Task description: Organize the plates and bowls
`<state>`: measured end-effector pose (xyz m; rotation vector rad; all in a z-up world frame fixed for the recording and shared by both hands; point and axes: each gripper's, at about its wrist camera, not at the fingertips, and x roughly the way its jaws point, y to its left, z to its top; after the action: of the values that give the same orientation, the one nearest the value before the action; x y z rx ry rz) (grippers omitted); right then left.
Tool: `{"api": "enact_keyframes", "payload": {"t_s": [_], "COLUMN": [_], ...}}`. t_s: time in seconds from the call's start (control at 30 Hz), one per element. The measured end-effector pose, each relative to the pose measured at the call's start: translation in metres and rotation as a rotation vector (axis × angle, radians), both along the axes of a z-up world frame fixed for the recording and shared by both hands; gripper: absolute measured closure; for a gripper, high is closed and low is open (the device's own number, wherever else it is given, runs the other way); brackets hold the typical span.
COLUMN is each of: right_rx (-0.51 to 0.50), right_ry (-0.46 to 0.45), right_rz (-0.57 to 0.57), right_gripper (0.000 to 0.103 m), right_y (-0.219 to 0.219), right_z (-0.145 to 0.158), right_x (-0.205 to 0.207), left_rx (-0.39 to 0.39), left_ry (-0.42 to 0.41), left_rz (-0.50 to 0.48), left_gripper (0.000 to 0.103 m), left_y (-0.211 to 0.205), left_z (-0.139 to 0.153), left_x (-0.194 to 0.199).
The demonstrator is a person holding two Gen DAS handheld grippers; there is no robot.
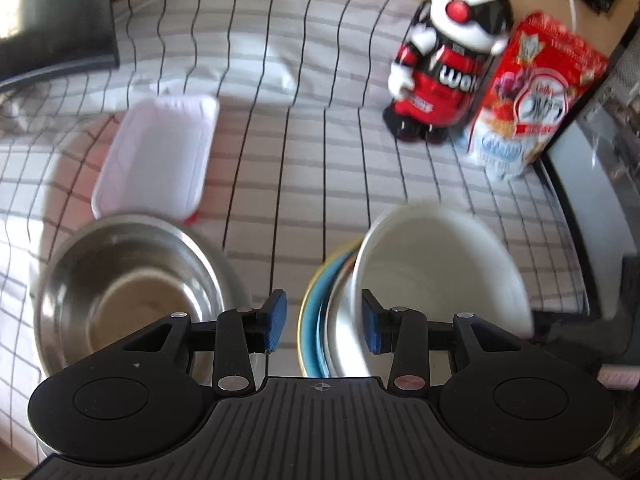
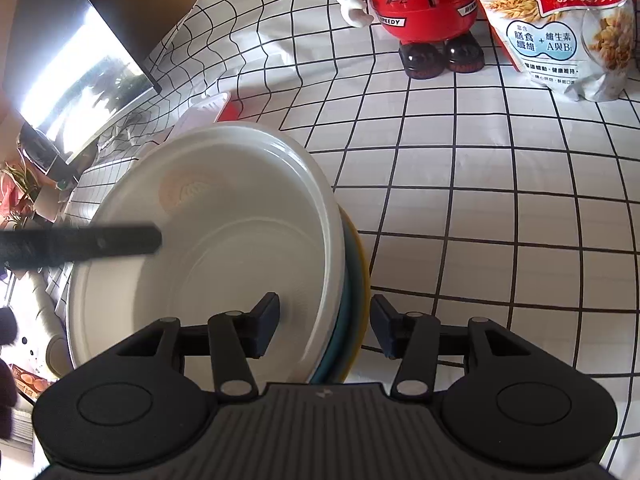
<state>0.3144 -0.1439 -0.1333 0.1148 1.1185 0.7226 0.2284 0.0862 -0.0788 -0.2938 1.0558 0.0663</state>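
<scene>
The left tool [image 1: 324, 322] is released, its fingers straddling the rims of a stack: white bowl [image 1: 440, 268] on nested plates [image 1: 316, 300]. The right tool [image 2: 325, 328] is released too, straddling the stack's opposite rim. A steel bowl [image 1: 128, 280] sits just beside it, toward the table's near edge, with a white tray [image 1: 156, 156] behind.

Your right side is open checkered cloth [image 2: 500, 208]. The robot figurine [image 2: 420, 8] and cereal bag [image 2: 568, 32] block the far edge; the steel bowl [image 1: 132, 292] and white tray [image 1: 160, 156] crowd the left.
</scene>
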Motion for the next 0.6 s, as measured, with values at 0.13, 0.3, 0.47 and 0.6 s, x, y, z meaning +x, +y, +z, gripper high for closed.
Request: {"api": "enact_keyframes", "payload": {"t_s": [0.13,0.3,0.47,0.6], "right_rx": [-0.020,-0.048,-0.052,-0.047], "right_ry": [-0.013,-0.033,-0.042,-0.037], "right_rz": [0.013,0.022,0.025,0.017], "right_gripper": [0.053,0.051,0.048,0.048], "right_y": [0.001,0.004,0.004,0.003], "right_z": [0.002,0.004,0.004,0.004], "right_x": [-0.003,-0.004,-0.006,-0.007], "left_rx": [-0.055,-0.002,0.008,0.046], "left_ry": [-0.026,-0.083,-0.063,-0.045], "left_rz": [-0.033,-0.044,-0.044,-0.047], "left_gripper": [0.060,0.065,0.064,0.067], "left_y": [-0.001,-0.015,-0.018,-0.023], "left_z": [-0.012,-0.017,-0.018,-0.017], "left_x": [-0.018,-0.028,-0.027,-0.027]}}
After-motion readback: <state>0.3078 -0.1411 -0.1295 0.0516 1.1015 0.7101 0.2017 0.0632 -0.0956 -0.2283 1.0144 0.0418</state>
